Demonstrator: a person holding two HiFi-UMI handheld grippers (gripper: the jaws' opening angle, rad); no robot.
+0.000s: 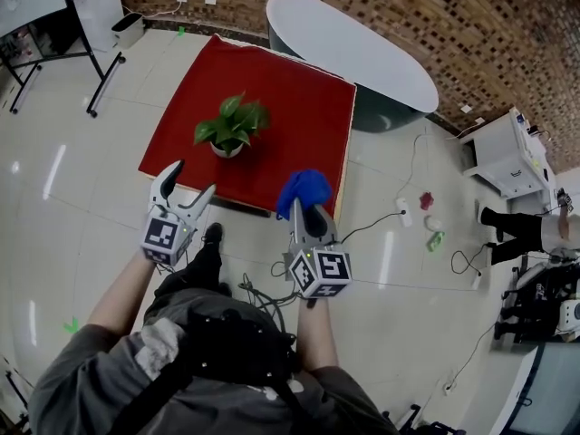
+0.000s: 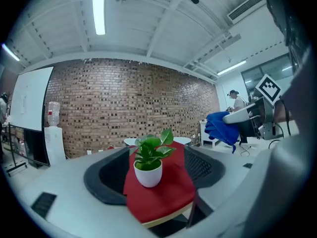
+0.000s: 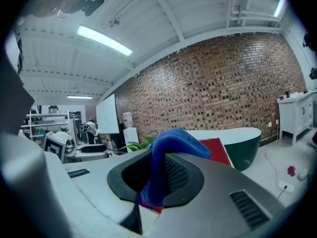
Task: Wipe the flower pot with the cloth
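Right tongs clamp the blue cloth; left tongs stand open.

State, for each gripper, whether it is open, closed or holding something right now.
Left gripper: open, holding nothing.
Right gripper: closed on the blue cloth.

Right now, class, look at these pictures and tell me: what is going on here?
A person holds a gripper in each hand, facing a red table. The right gripper is shut on a blue cloth. The left gripper is open and empty, aimed at the white flower pot, which stands on the red table. Neither gripper touches the flower pot, so wiping has not begun.
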